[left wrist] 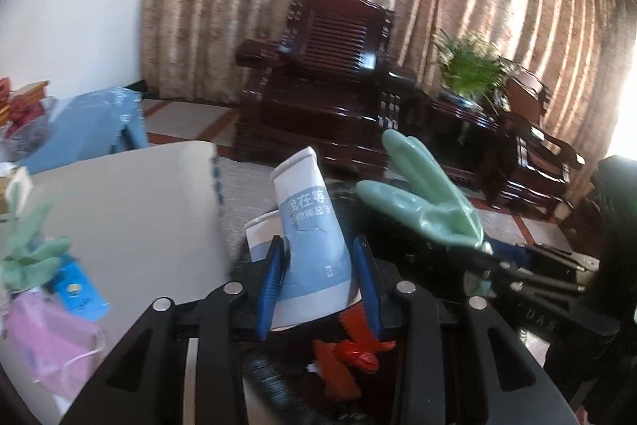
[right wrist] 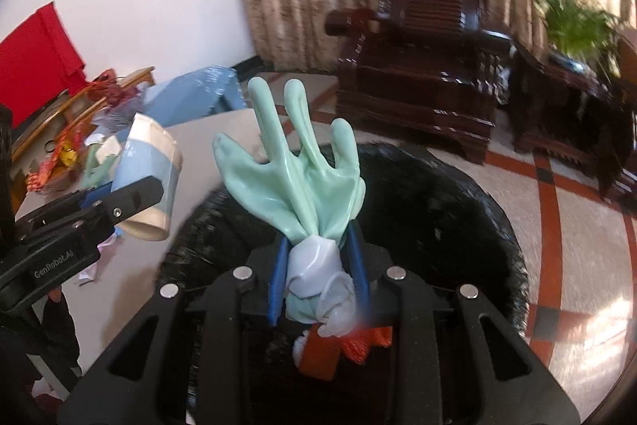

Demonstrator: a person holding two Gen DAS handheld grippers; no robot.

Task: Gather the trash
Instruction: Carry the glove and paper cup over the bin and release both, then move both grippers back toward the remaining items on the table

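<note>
My left gripper (left wrist: 318,265) is shut on a white and blue paper cup (left wrist: 306,226), which stands tilted between the blue pads. It hangs over the open black trash bag (left wrist: 398,253), where red scraps (left wrist: 350,349) lie. My right gripper (right wrist: 318,265) is shut on the bunched cuff of a pale green rubber glove (right wrist: 294,178), whose fingers point up and away, above the same bag (right wrist: 438,218) and its red scraps (right wrist: 346,345). In the right wrist view the left gripper (right wrist: 151,194) with the cup (right wrist: 147,178) is at the left. The left wrist view shows the right gripper (left wrist: 485,253) with the glove (left wrist: 422,198).
A white table (left wrist: 119,210) at the left holds another green glove (left wrist: 28,253), a pink mask (left wrist: 47,337) and a blue packet (left wrist: 79,289). A blue stool (left wrist: 99,122), dark wooden armchairs (left wrist: 330,74) and a potted plant (left wrist: 469,62) stand behind, before curtains.
</note>
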